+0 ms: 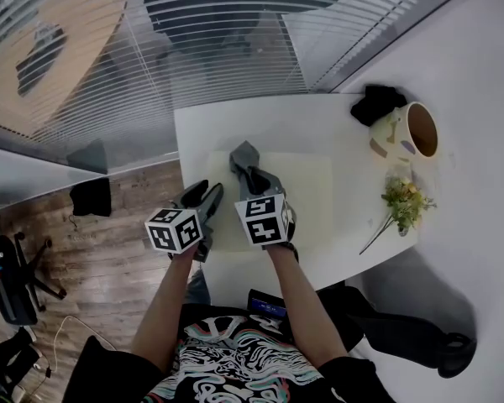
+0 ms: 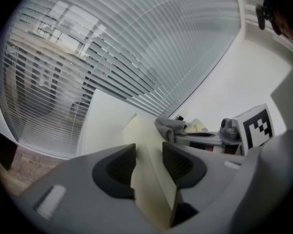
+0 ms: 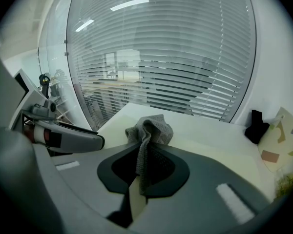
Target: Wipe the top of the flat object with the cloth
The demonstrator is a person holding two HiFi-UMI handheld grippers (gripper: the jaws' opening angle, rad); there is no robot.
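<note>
– Tool check: what has the right tool (image 3: 142,168) got?

– Its jaws are closed on a grey waffle-weave cloth (image 3: 149,130). A narrow strip of cloth hangs down between the pads. The rest is bunched up just ahead of them and rests on the flat board (image 1: 311,187).

– Where is the board?

– In the head view it lies at the middle of the frame, a pale cream sheet flat on the white table (image 1: 202,128). The cloth sits on its near-left part, a little in from the left edge.

– And the left tool (image 2: 149,165)?

– It is at the board's left edge. In its own view the edge of the board runs right between the two dark pads, and they are closed in against it on both sides. The two tools are side by side, with the right one just beside the left.

– What is further out?

– At the upper right of the table there is a black bundle (image 1: 376,103) touching a patterned mug (image 1: 412,133). A sprig of small flowers (image 1: 403,198) lies below the mug, near the right edge. Slatted blinds (image 1: 193,49) behind glass fill the top of the frame, and there is wooden floor (image 1: 84,250) at the lower left.
</note>
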